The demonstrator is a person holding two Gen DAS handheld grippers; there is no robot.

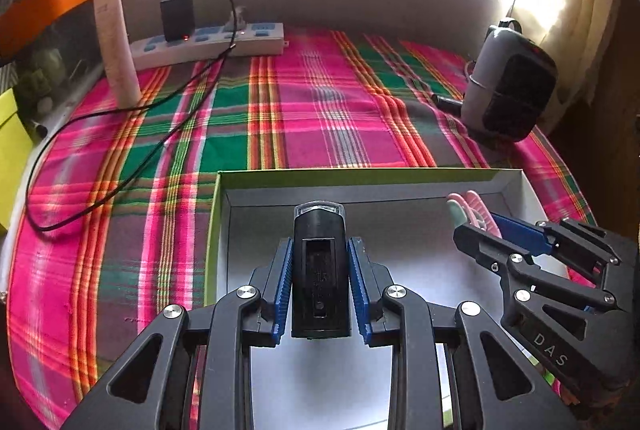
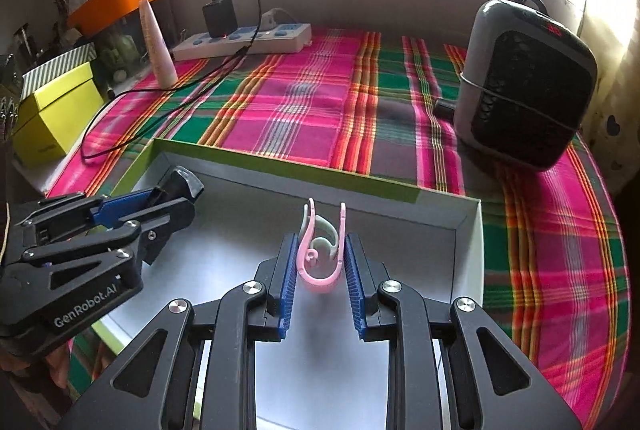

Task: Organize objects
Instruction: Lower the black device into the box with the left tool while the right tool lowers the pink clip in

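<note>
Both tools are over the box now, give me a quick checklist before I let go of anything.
1. Left tool gripping the black rectangular gadget: ok.
2. Right tool gripping the pink and pale green plastic clips: ok.
3. Both loads above the white-lined, green-edged cardboard box: ok.
4. Box floor free below each load: ok.
5. The two tools apart from each other: ok.
6. Height above the box floor: cannot tell.

both grippers' fingers (image 1: 285, 270) clamped

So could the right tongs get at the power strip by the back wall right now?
Probably not yet: the right tongs are shut on a pink clip. The way across the cloth to the power strip looks free.
</note>
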